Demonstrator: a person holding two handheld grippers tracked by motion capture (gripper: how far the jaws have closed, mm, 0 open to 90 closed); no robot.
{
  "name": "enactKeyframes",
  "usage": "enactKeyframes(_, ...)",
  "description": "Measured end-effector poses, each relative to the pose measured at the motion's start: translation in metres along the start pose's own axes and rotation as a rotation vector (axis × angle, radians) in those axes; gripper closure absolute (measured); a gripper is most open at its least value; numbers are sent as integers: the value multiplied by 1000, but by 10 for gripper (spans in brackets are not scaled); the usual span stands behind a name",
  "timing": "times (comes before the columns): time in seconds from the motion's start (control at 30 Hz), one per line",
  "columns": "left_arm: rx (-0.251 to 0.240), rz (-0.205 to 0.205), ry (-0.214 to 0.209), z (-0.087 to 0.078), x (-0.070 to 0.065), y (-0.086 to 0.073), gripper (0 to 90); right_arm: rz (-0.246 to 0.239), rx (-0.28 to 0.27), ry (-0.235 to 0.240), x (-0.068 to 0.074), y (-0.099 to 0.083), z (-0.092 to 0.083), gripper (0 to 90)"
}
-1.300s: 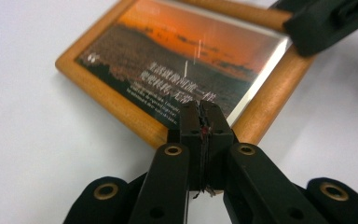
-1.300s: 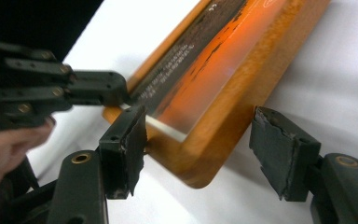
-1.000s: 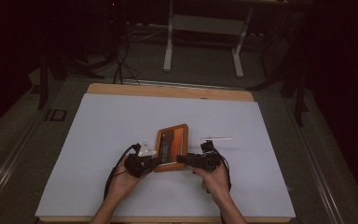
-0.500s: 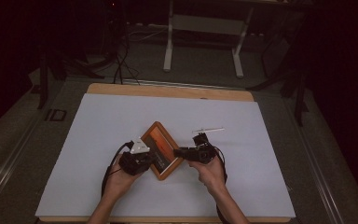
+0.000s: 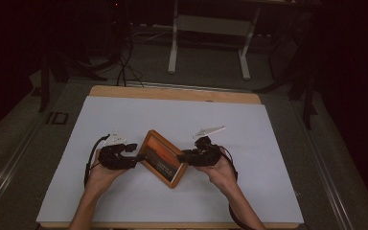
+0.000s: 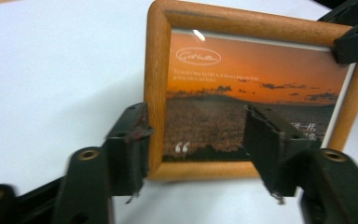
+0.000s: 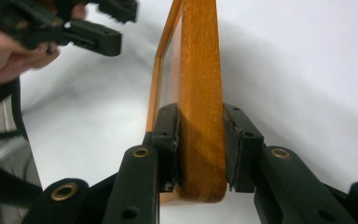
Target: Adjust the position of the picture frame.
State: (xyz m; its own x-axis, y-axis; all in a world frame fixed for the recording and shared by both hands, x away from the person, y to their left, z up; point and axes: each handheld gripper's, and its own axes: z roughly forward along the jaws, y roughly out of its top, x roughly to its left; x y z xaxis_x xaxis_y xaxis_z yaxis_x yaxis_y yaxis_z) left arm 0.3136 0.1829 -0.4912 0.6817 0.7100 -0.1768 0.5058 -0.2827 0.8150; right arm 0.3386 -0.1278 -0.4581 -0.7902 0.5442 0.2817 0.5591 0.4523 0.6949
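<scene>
Already the wooden picture frame is off the flat and tilted up on the white table, a little near of the middle, so the lifting part of the work looks done; what seems left is to bring it to a steady stand and let go.

On the left, the left gripper sits just beside the frame's left edge. In the left gripper view its jaws have just been opening and stand wide, one in front of the wooden left rail and the other in front of the sunset print, neither pressing on them. I judge this hand has released the frame and is free either to steady it again or to reach behind it.

In the middle, the frame shows its glazed front, an orange sky over a dark shore with a few lines of writing, toward the left gripper view. Whether a prop at the back is out I cannot tell.

On the right, the right gripper carries the frame: its jaws are narrowed onto the wooden side rail, one pad on each face, seen edge-on in the right gripper view. A thin white strip lies on the table just beyond that hand, apart from the frame.
</scene>
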Motion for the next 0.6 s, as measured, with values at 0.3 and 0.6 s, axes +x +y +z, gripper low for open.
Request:
enactKeyframes(0.3,-55,21,-145,6,16,-5,331,-269,19,39,14,4,-7,692)
enactKeyframes(0.6,-37,116,-179,5,3,-4,505,-433,51,88,9,5,-14,692)
